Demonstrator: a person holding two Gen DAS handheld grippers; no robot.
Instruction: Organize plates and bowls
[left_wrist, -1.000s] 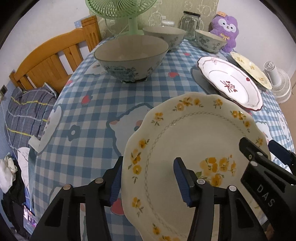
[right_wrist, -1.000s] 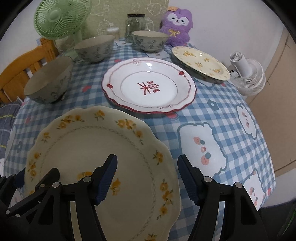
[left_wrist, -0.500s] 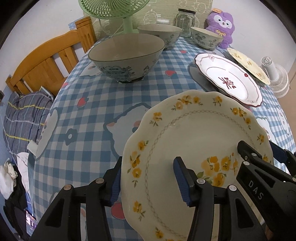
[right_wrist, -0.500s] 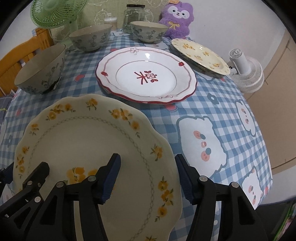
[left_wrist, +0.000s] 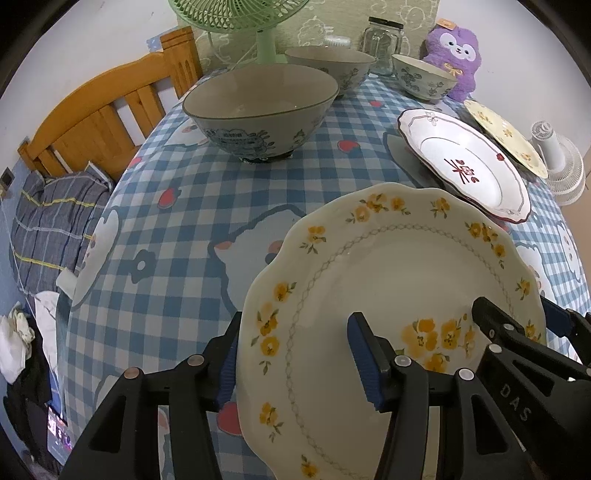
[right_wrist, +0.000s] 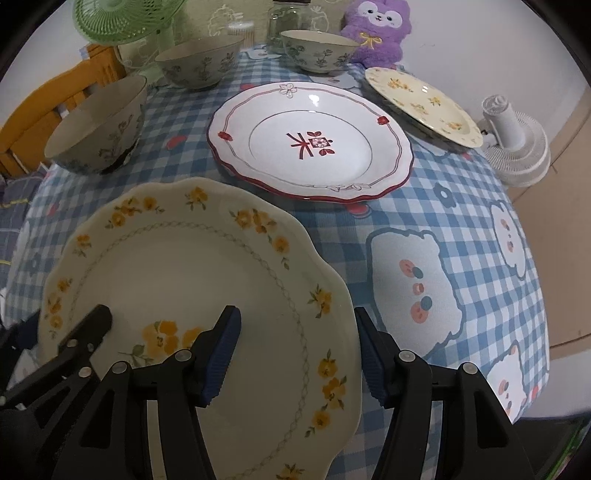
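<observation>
A cream scalloped plate with yellow flowers (left_wrist: 388, 266) (right_wrist: 177, 273) sits at the near side of the table, caught between both grippers. My left gripper (left_wrist: 295, 321) straddles its left rim, one pad on the face and one outside the edge, shut on it. At the right rim my right gripper (right_wrist: 295, 314) clamps the same way. Each view shows the other gripper over the plate: the right gripper (left_wrist: 517, 314) and the left gripper (right_wrist: 55, 325). Behind lie a red-trimmed white plate (right_wrist: 310, 144), a small yellow-flowered plate (right_wrist: 421, 99) and three blue-patterned bowls (left_wrist: 258, 107) (right_wrist: 195, 62) (right_wrist: 317, 48).
The round table wears a blue checked cloth (right_wrist: 454, 221). A green fan (left_wrist: 243, 18), a glass jar (left_wrist: 380, 44) and a purple plush toy (right_wrist: 376, 29) stand at the back. A white fan (right_wrist: 517, 147) is beyond the right edge, a wooden chair (left_wrist: 103, 122) at the left.
The right gripper's jaws have narrowed onto the plate's right rim, and its view has tipped down slightly. The left gripper and the plate have kept still.
</observation>
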